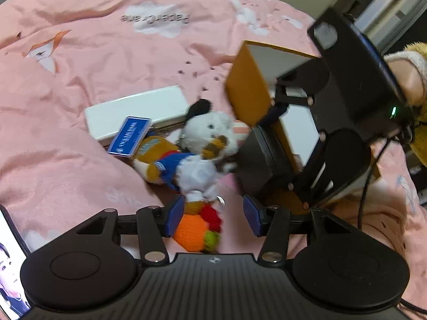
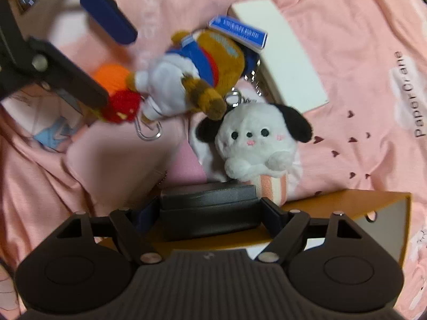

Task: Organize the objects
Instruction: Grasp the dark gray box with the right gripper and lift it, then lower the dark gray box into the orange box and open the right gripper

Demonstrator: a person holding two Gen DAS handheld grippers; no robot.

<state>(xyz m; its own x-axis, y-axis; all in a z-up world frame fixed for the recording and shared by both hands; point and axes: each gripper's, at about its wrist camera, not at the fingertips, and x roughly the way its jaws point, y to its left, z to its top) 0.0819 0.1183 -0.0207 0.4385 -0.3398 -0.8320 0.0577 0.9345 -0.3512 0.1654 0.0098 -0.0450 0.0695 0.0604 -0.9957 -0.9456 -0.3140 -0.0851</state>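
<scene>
My left gripper point(image 1: 213, 217) is open over an orange, red and green knitted charm point(image 1: 198, 228), its blue pads on either side. Just beyond lies a brown, blue and white plush keychain point(image 1: 184, 168) with a blue tag point(image 1: 129, 140). A white puppy plush point(image 2: 256, 144) with black ears sits next to it. My right gripper point(image 2: 210, 216) is shut on a black box point(image 2: 208, 213), held over an open orange box point(image 1: 248, 90). The orange box also shows in the right wrist view point(image 2: 347, 200).
Everything lies on a pink bedspread point(image 1: 93, 53) with cloud prints. A long white box point(image 1: 138, 109) lies behind the plush toys. A phone with a lit screen point(image 1: 10, 266) is at the lower left. The bed's edge and furniture are at the far right.
</scene>
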